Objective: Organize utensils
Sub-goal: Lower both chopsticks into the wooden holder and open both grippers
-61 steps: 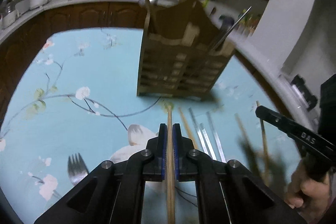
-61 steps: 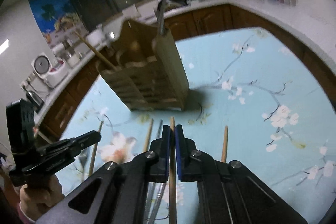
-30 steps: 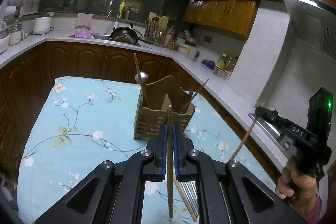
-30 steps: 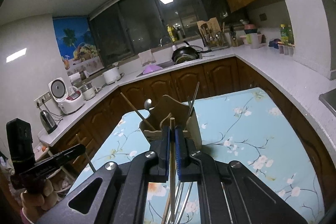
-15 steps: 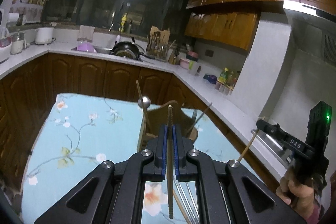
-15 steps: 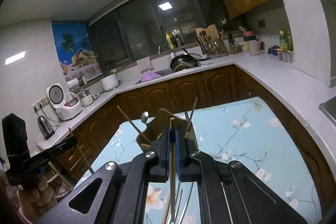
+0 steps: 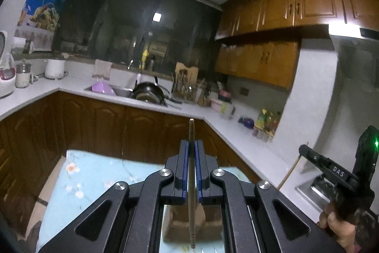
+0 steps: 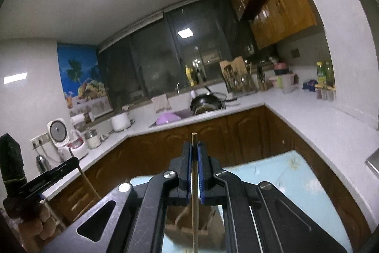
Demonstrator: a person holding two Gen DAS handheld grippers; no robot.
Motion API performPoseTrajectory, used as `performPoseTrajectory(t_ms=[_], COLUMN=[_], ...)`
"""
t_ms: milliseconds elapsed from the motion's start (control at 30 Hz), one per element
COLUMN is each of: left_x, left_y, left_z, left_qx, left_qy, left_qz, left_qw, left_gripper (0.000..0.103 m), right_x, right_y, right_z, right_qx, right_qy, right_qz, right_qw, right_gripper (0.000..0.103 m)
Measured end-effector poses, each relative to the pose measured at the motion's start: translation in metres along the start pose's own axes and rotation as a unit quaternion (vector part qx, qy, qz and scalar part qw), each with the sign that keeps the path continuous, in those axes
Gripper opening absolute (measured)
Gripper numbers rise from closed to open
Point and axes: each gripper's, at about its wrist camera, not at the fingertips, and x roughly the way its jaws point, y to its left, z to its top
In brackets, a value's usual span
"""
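The left gripper (image 7: pixel 192 148) was clamped on a wooden chopstick (image 7: pixel 191 184), held upright above the wooden holder (image 7: pixel 183 225) at six o'clock. The right gripper (image 8: pixel 194 151) likewise pinched a second chopstick (image 8: pixel 194 205), its holder (image 8: pixel 189 222) below.

Both wrist cams face kitchen sink (image 7: pixel 123 93) counter, share window (image 8: pixel 165 63).

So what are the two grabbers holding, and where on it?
Each holds one chopstick near its upper end: left gripper its chopstick, right gripper its chopstick.
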Motion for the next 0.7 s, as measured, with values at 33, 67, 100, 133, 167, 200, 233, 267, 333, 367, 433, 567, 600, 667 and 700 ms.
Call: performPoseTrajectory(t_ms=[33, 67, 100, 133, 167, 200, 233, 267, 333, 367, 433, 567, 600, 667, 700], left_x=[0.007, 0.014, 0.02, 0.029, 0.035, 0.043, 0.049, 0.052, 0.065, 0.07, 0.082, 0.097, 0.101, 0.107, 0.11], left_y=[0.0, 0.0, 0.0, 0.002, 0.002, 0.003, 0.005, 0.005, 0.003, 0.003, 0.001, -0.007, -0.009, -0.012, -0.015], left_z=[0.002, 0.002, 0.0, 0.0, -0.004, -0.009, -0.016, -0.023, -0.039, -0.047, -0.068, -0.096, -0.102, -0.114, -0.121], left_qx=[-0.001, -0.003, -0.004, -0.007, -0.009, -0.013, -0.017, -0.019, -0.025, -0.029, -0.035, -0.03, -0.026, -0.023, -0.02], left_qy=[-0.006, -0.013, -0.017, -0.023, -0.029, -0.034, -0.038, -0.041, -0.043, -0.043, -0.036, -0.018, -0.012, 0.003, 0.008], left_qz=[0.005, 0.01, 0.015, 0.022, 0.026, 0.03, 0.035, 0.038, 0.048, 0.049, 0.062, 0.068, 0.069, 0.067, 0.064], left_qw=[1.0, 0.9999, 0.9997, 0.9995, 0.9992, 0.9989, 0.9985, 0.9983, 0.9976, 0.9975, 0.9969, 0.9971, 0.9972, 0.9975, 0.9977], left_gripper=[0.003, 0.003, 0.003, 0.003, 0.003, 0.003, 0.003, 0.003, 0.003, 0.003, 0.003, 0.003, 0.003, 0.003, 0.003], right_x=[0.003, 0.008, 0.011, 0.016, 0.021, 0.025, 0.029, 0.032, 0.04, 0.043, 0.048, 0.053, 0.054, 0.057, 0.058], right_y=[0.0, -0.001, -0.001, -0.002, -0.002, -0.003, -0.003, -0.004, -0.005, -0.006, -0.009, -0.014, -0.015, -0.019, -0.02], right_z=[0.002, 0.004, 0.005, 0.006, 0.006, 0.004, 0.001, -0.002, -0.013, -0.018, -0.032, -0.058, -0.065, -0.075, -0.079], right_qx=[0.0, -0.001, -0.001, -0.001, -0.001, -0.002, -0.002, -0.004, -0.005, -0.004, -0.002, 0.001, 0.002, 0.006, 0.008], right_qy=[-0.004, -0.011, -0.015, -0.019, -0.022, -0.025, -0.028, -0.029, -0.027, -0.025, -0.019, -0.004, 0.004, 0.017, 0.023], right_qz=[-0.002, -0.005, -0.007, -0.008, -0.01, -0.01, -0.012, -0.014, -0.017, -0.018, -0.02, -0.023, -0.025, -0.027, -0.028], right_qw=[1.0, 1.0, 1.0, 1.0, 1.0, 1.0, 1.0, 0.999, 0.999, 1.0, 1.0, 1.0, 1.0, 0.999, 0.999], right_gripper=[0.005, 0.005, 0.005, 0.005, 0.005, 0.005, 0.005, 0.005, 0.005, 0.005, 0.005, 0.005, 0.005, 0.005, 0.006])
